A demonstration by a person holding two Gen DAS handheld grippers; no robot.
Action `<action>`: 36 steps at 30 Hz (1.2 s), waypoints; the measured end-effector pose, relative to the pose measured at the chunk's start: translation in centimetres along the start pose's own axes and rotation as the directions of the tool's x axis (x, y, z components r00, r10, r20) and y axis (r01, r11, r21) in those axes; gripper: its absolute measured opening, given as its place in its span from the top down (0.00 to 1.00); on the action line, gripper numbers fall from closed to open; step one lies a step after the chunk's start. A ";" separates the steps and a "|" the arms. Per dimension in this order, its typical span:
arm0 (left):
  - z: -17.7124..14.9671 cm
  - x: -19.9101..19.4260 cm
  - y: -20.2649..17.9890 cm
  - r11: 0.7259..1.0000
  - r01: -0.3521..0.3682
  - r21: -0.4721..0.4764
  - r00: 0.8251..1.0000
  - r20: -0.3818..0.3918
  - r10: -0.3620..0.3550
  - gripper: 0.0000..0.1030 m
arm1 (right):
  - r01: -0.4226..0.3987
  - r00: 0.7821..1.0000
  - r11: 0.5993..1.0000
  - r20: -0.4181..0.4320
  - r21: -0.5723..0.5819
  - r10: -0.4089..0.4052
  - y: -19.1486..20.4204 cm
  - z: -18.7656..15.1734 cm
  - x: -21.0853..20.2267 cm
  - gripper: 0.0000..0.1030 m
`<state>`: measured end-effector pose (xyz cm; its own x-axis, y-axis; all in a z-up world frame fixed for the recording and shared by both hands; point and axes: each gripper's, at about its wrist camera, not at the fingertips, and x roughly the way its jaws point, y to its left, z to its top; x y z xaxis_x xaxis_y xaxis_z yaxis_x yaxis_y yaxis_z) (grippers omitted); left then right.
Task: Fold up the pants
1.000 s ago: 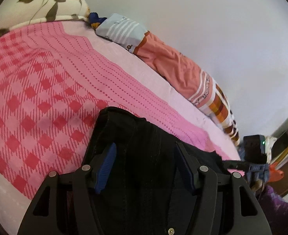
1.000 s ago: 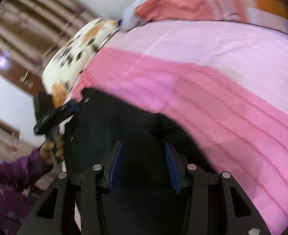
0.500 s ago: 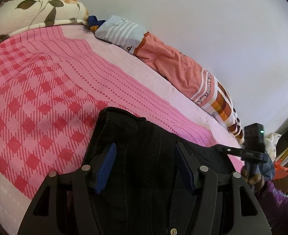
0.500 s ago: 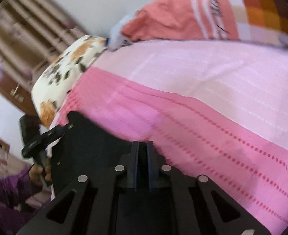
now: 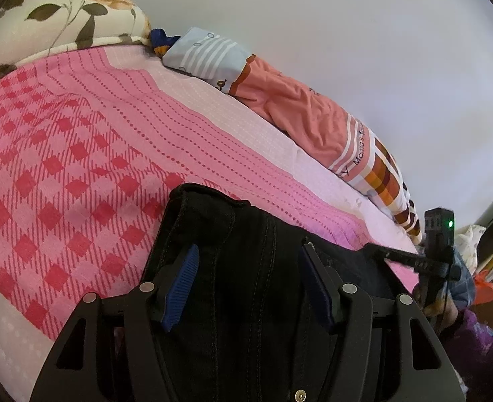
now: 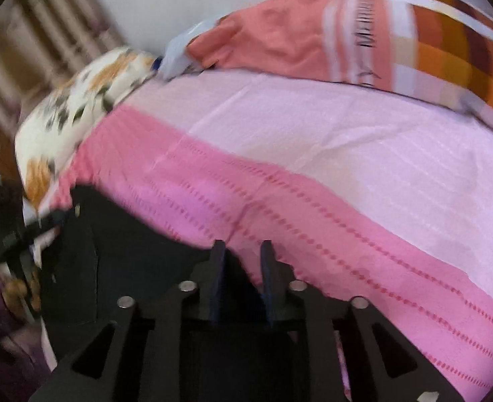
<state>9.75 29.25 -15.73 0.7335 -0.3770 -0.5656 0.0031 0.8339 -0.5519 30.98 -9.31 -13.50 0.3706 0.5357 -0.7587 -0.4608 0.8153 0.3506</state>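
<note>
Two grippers work over black pants (image 5: 246, 268) lying on the pink bedspread (image 5: 79, 167). Left gripper (image 5: 246, 284) stands apart above thick seams; right gripper (image 6: 241, 268) is opening, nothing visibly pinched. Soft, heavyish denim, floppy: best taken at the edge ahead.

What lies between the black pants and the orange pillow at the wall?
Only bare pink bedsheet between the black pants and the orange pillow; the left wrist view shows it best.
</note>
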 end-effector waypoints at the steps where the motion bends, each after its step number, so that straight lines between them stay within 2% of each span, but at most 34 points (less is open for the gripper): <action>1: 0.0 0.0 0.0 1.000 -0.002 0.002 1.000 0.000 0.002 0.39 | 0.002 0.999 0.999 0.038 0.052 -0.004 -1.0 0.4 -0.8 0.84; 3: 0.0 0.0 0.2 1.000 0.000 -0.001 1.000 0.000 0.000 0.39 | -0.038 0.991 0.978 0.132 0.205 0.011 -3.4 0.8 -3.3 0.85; 4: 0.1 0.0 0.3 1.000 0.001 -0.002 1.000 0.001 -0.001 0.39 | -0.059 0.987 0.971 0.156 0.231 0.023 -3.5 0.6 -4.3 0.84; 6: 0.1 0.1 0.4 1.000 0.006 -0.004 1.000 0.001 -0.006 0.39 | -0.079 0.986 0.984 0.160 0.161 0.053 -0.7 -0.5 -5.7 0.85; 8: 0.1 0.1 0.4 1.000 0.009 -0.006 1.000 0.002 -0.009 0.39 | -0.049 0.993 0.998 0.106 0.046 0.044 2.6 -2.0 -5.5 0.84; 10: 0.1 0.1 0.5 1.000 0.005 -0.001 1.000 0.002 -0.005 0.39 | 0.031 1.000 0.996 -0.003 -0.087 -0.031 5.5 -4.0 -3.5 0.85; 11: 0.1 0.1 0.6 1.000 0.005 -0.002 1.000 0.002 -0.005 0.39 | 0.063 0.997 0.993 -0.043 -0.099 -0.068 5.5 -4.6 -2.5 0.86; 12: 0.1 0.1 0.5 1.000 0.006 -0.002 1.000 0.003 -0.006 0.39 | 0.082 0.994 0.994 -0.063 -0.078 -0.087 4.6 -5.0 -1.9 0.91; 13: 0.1 0.1 0.6 1.000 0.006 -0.002 1.000 0.003 -0.006 0.39 | 0.081 0.995 0.996 -0.050 -0.032 -0.083 3.3 -5.3 -2.1 1.00; 14: 0.1 0.1 0.6 1.000 0.005 0.000 1.000 0.002 -0.005 0.39 | 0.078 0.997 0.997 -0.025 0.027 -0.077 1.8 -5.3 -2.6 1.00; 15: 0.0 0.2 0.5 1.000 0.001 0.003 1.000 0.002 -0.001 0.39 | 0.034 0.999 0.988 0.013 0.150 -0.037 -0.7 -5.3 -3.7 1.00; 17: 0.0 0.2 0.4 1.000 -0.014 0.015 1.000 -0.001 0.014 0.39 | 0.055 0.995 0.945 0.067 0.322 -0.080 -4.6 -6.1 -6.1 1.00; 18: 0.0 0.2 0.3 1.000 -0.021 0.023 1.000 -0.002 0.021 0.39 | -0.015 0.991 0.918 0.127 0.396 -0.039 -6.5 -7.0 -7.9 0.98; 19: 0.0 0.3 0.3 0.999 -0.029 0.029 1.000 -0.003 0.029 0.39 | -0.074 0.982 0.893 0.189 0.444 -0.013 -7.9 -8.1 -9.7 0.89; 21: 0.0 0.3 0.1 0.999 -0.039 0.038 0.999 -0.004 0.039 0.39 | -0.135 0.954 0.860 0.298 0.493 -0.022 -10.3 -11.6 -14.9 0.84; 23: 0.0 0.4 0.0 0.998 -0.051 0.048 0.999 -0.006 0.051 0.39 | -0.097 0.941 0.839 0.324 0.536 -0.099 -12.2 -16.0 -20.2 0.64; 24: 0.0 0.4 -0.1 0.997 -0.055 0.051 0.998 -0.006 0.055 0.39 | -0.099 0.932 0.824 0.341 0.557 -0.119 -13.0 -18.8 -22.8 0.61; 25: 0.0 0.4 -0.2 0.997 -0.058 0.054 0.998 -0.006 0.058 0.39 | -0.098 0.926 0.809 0.351 0.580 -0.140 -13.6 -21.4 -24.9 0.59; 27: 0.0 0.6 -0.4 0.997 -0.060 0.057 0.998 -0.007 0.061 0.39 | -0.051 0.912 0.736 0.332 0.675 -0.241 -15.2 -28.1 -30.4 0.57; 29: 0.1 0.6 -0.3 0.997 -0.055 0.053 0.998 -0.006 0.056 0.39 | -0.105 0.891 0.646 0.360 0.756 -0.276 -16.5 -34.2 -34.4 0.57; 31: 0.1 0.6 -0.4 0.997 -0.057 0.054 0.998 -0.006 0.057 0.39 | -0.169 0.851 0.539 0.398 0.825 -0.342 -17.3 -40.3 -38.3 0.56; 32: 0.1 0.7 -0.5 0.997 -0.058 0.055 0.998 -0.006 0.058 0.39 | -0.193 0.837 0.506 0.410 0.841 -0.362 -17.5 -42.5 -39.5 0.55; 34: 0.0 0.6 -0.5 0.997 -0.059 0.056 0.998 -0.006 0.060 0.39 | -0.219 0.825 0.472 0.421 0.854 -0.377 -18.4 -45.0 -40.8 0.55; 36: 0.0 0.6 -0.6 0.997 -0.058 0.055 0.998 -0.006 0.058 0.39 | -0.257 0.816 0.459 0.446 0.850 -0.369 -19.1 -46.1 -40.9 0.54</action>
<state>10.20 28.53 -15.75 0.7287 -0.3301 -0.6001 -0.0021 0.8751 -0.4839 -12.58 -56.90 -14.44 0.8317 0.2340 -0.5035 0.3788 0.4238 0.8227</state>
